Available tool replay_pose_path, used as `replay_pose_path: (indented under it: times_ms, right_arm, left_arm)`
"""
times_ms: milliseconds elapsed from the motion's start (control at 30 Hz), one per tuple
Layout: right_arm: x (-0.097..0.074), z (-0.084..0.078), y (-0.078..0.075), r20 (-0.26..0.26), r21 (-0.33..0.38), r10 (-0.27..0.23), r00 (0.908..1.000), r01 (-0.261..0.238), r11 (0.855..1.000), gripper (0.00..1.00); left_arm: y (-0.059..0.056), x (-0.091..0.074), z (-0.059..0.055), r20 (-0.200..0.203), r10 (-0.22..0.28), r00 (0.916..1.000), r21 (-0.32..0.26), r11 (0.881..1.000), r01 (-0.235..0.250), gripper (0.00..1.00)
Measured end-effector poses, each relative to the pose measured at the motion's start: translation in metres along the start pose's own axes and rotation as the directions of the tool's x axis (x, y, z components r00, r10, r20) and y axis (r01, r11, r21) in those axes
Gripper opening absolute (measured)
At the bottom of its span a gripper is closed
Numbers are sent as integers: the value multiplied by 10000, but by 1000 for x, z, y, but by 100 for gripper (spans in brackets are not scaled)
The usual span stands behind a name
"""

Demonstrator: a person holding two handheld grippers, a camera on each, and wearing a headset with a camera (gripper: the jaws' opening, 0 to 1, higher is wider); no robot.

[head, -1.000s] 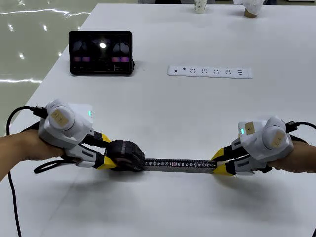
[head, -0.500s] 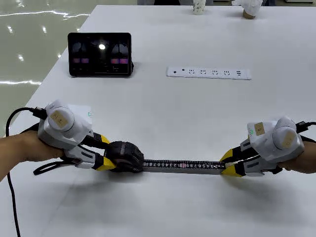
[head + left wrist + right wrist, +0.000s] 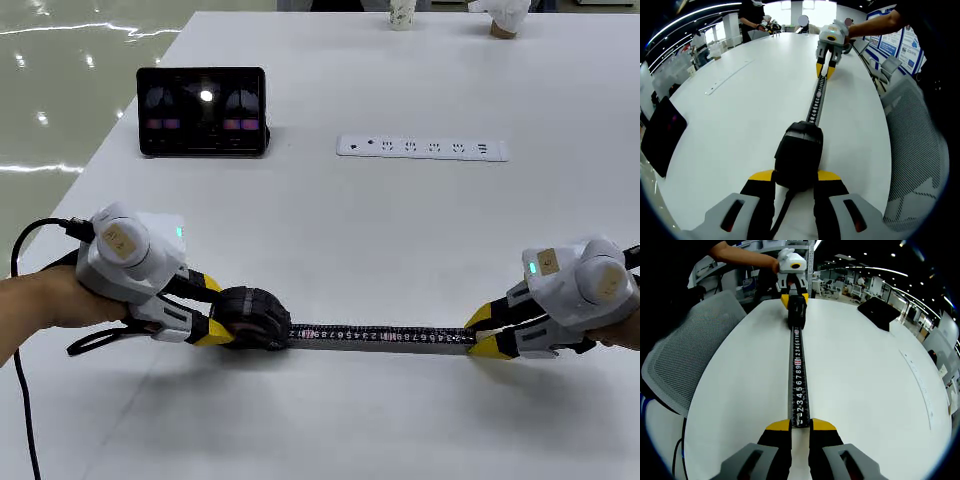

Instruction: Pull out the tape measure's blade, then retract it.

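Head view first: the left gripper (image 3: 218,310) sits at the near left of the white table (image 3: 350,230), and its 2 yellow-tipped jaws are clamped on the black case of the tape measure (image 3: 255,316), which rests on the tabletop. The blade (image 3: 380,335) runs out of the case in a straight line to the right, numbers facing up. At its far end the right gripper (image 3: 481,333) has its jaws pinched down on the tip. Farther back there's a dark tablet (image 3: 203,109) propped up on the left, a white power strip (image 3: 422,148) near the middle, and a paper cup (image 3: 404,12) at the far edge. A black cable (image 3: 18,330) trails from the left gripper off the near edge.

Left gripper view: the case (image 3: 799,155) is wedged right between the 2 jaws, 1 on each side, both touching it. The blade (image 3: 817,100) shoots straight ahead to the right gripper (image 3: 825,70), held in a person's hand. A grey mesh chair (image 3: 915,150) is off to the right of the table.

Right gripper view: the jaws are squeezed nearly together with the blade's end (image 3: 799,412) caught between the yellow tips. The blade stretches low along the table to the case (image 3: 798,310) in the left gripper (image 3: 792,297); I can't tell whether it touches the surface along the way.
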State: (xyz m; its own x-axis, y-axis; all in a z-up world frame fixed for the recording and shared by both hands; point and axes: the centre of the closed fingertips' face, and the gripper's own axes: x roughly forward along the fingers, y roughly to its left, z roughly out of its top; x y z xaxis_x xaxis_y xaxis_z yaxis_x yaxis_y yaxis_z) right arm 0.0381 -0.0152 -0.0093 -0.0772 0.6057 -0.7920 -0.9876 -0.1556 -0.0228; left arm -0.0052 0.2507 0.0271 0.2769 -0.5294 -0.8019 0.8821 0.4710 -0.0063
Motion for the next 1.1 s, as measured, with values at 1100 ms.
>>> replay_pose_path:
  times_ms: [1100]
  right_arm:
    - [1, -5, -3, -656, -79, -172, 9977, 167, 9998, 12]
  left_arm:
    - [0, 2, 2, -474, 113, 9988, 573, 9983, -86, 25]
